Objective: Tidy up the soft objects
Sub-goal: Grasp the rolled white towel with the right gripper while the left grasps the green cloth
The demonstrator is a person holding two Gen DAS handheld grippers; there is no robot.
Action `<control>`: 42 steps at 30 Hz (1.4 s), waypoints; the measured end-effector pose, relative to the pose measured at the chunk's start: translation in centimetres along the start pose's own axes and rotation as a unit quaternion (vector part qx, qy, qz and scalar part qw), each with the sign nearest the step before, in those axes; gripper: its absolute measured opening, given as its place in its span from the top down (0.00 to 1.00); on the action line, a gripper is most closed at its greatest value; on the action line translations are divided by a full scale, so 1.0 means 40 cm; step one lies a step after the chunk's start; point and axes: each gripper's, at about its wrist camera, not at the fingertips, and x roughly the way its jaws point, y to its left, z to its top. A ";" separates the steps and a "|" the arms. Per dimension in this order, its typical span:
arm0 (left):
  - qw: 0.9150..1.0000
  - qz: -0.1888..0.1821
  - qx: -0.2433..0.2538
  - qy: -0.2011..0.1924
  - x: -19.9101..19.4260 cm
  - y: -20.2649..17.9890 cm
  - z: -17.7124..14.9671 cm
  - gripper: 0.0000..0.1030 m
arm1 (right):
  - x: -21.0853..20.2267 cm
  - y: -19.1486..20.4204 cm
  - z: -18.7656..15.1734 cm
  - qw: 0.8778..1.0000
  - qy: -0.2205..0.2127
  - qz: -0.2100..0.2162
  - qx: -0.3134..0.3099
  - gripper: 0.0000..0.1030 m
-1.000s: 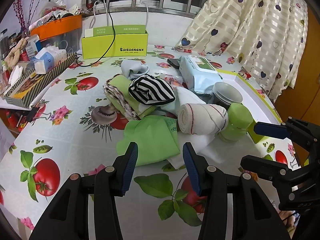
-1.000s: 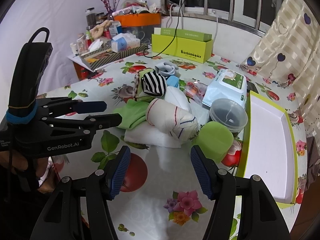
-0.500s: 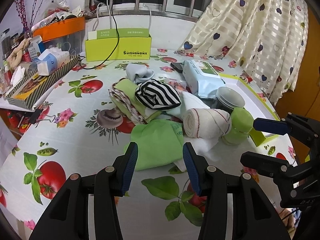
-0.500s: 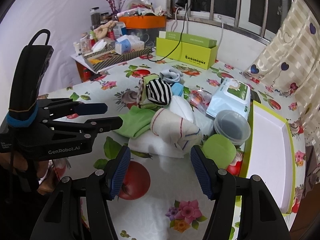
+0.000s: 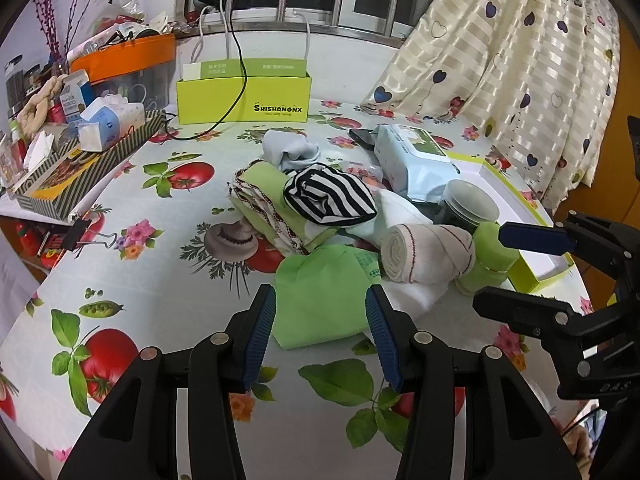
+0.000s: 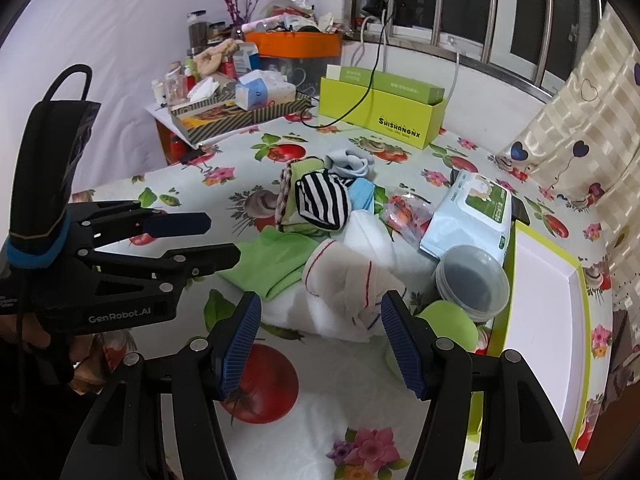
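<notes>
A pile of soft things lies mid-table: a green cloth (image 5: 324, 296) (image 6: 276, 260), a rolled white towel with red stripes (image 5: 428, 256) (image 6: 344, 284), a black-and-white striped sock (image 5: 330, 198) (image 6: 322, 200), a folded green-edged cloth (image 5: 264, 196), a grey sock (image 5: 292, 152) (image 6: 348, 162) and a white towel (image 6: 320, 316). My left gripper (image 5: 320, 336) is open and empty, just short of the green cloth. My right gripper (image 6: 320, 344) is open and empty, just short of the rolled towel.
A white tray with a lime rim (image 6: 540, 320) lies at the right. A wet-wipes pack (image 6: 472, 212), stacked clear lids (image 6: 472, 284) and a green round container (image 5: 492, 256) sit beside the pile. A lime box (image 5: 244, 96) and a cluttered striped tray (image 5: 80, 164) stand at the back.
Both grippers have pulled back and risen a little, so the pile looks slightly farther away. Both stay open; nothing on the table has moved.
</notes>
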 end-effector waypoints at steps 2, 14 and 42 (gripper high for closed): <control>1.000 -0.002 0.000 -0.002 0.001 0.005 0.002 0.53 | 0.009 -0.004 0.011 1.000 0.002 0.001 -0.004 0.39; 1.000 -0.011 -0.008 -0.007 0.016 0.053 0.011 0.53 | 0.100 -0.038 0.054 0.999 0.041 0.001 -0.035 0.39; 0.995 -0.072 0.048 0.057 0.096 0.012 -0.035 0.45 | 0.157 -0.057 0.053 0.994 0.081 -0.021 -0.066 0.52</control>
